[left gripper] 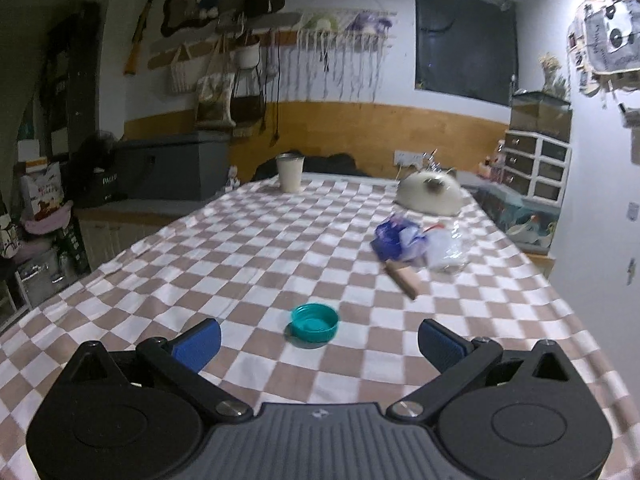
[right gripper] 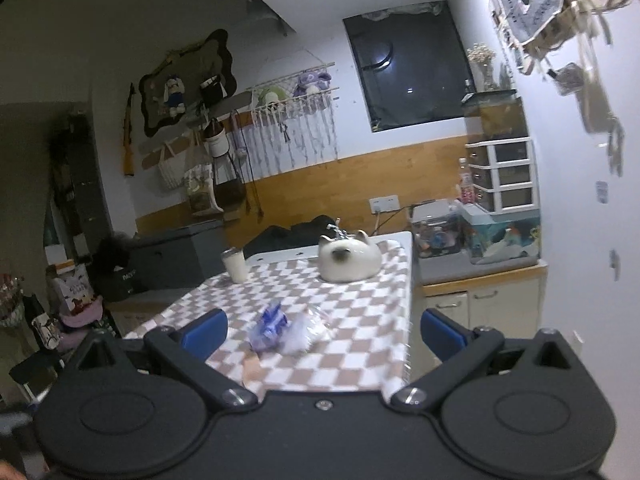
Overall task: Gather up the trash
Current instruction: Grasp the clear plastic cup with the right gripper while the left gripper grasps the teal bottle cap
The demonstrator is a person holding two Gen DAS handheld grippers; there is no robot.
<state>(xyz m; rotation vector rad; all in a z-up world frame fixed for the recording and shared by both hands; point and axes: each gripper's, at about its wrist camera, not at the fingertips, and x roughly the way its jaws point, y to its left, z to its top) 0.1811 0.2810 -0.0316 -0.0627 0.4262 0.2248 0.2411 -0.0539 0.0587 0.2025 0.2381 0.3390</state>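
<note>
Both grippers spread, holding nothing: left gripper point(left gripper: 319, 340) hovers over the near edge of the table point(left gripper: 224, 248) with the teal cap point(left gripper: 314, 325) lying open side up between its fingers, right gripper point(right gripper: 324, 330) faces the crumpled blue wrapper point(right gripper: 271, 327) and clear plastic point(right gripper: 310, 330) near the table's right edge. Risk: the cap is low and shallow, so fingers closing too high likely skate over the rim and flick it away, or snag the checkered cloth. The loose plastic probably slips from a partial pinch or gets shoved off the right edge; the wooden stick point(left gripper: 403, 280) touching the wrapper may get dragged along.

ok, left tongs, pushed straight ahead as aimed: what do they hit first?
Most likely the teal bottle cap. It lies open side up on the checkered tablecloth, just ahead of the open left tongs and between their fingertips. Depth is unclear; they could skim over it.
</note>
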